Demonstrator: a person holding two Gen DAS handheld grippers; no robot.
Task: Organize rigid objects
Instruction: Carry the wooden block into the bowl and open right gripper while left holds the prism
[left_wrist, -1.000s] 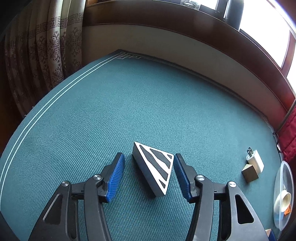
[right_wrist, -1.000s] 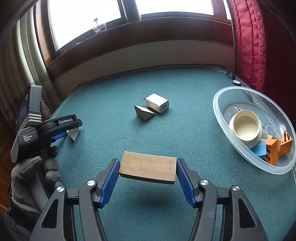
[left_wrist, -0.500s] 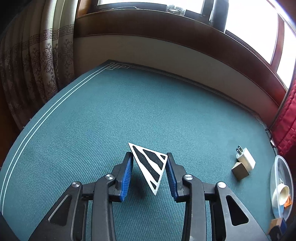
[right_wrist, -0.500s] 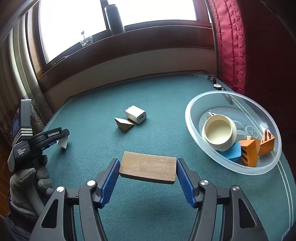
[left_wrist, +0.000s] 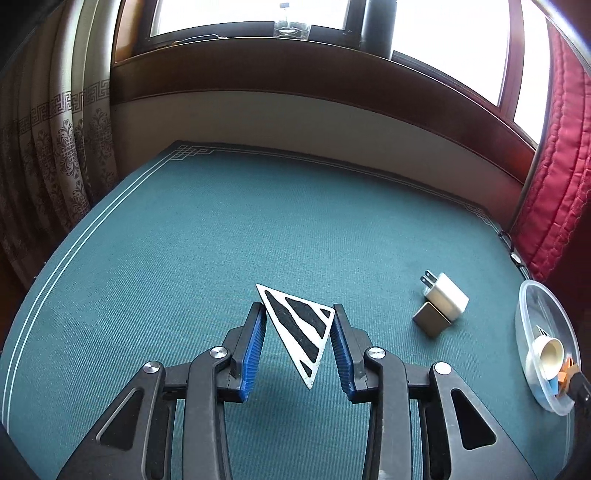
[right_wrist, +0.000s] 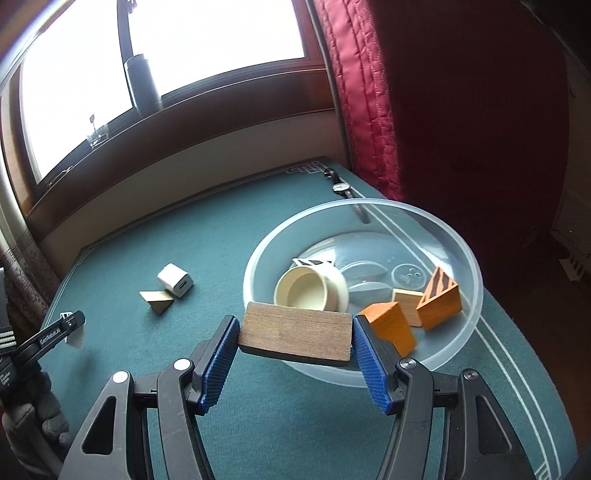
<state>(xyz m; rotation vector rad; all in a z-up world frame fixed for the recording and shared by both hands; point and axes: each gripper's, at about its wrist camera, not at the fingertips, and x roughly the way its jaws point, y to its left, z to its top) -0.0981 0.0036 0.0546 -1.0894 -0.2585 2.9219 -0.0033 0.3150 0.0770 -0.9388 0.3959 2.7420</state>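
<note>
My left gripper (left_wrist: 297, 325) is shut on a white triangular block with black stripes (left_wrist: 299, 328) and holds it above the green table (left_wrist: 184, 240). My right gripper (right_wrist: 295, 332) is shut on a flat brown wooden block (right_wrist: 295, 336) and holds it over the near rim of the clear plastic bowl (right_wrist: 458, 236). The bowl holds a cream cup (right_wrist: 310, 290), orange blocks (right_wrist: 391, 325), a striped orange wedge (right_wrist: 439, 297) and a plain wooden block (right_wrist: 406, 299). The bowl also shows at the right edge of the left wrist view (left_wrist: 532, 306).
A white plug charger (right_wrist: 175, 280) and a tan wooden wedge (right_wrist: 157, 299) lie together left of the bowl; both also show in the left wrist view (left_wrist: 445, 295) (left_wrist: 430, 319). A wristwatch (right_wrist: 340, 186) lies behind the bowl. Red curtain (right_wrist: 365, 110) hangs at the right.
My left gripper has closed on the striped triangle and lifted it. My right gripper has carried the wooden block to the right, up to the bowl's rim.
</note>
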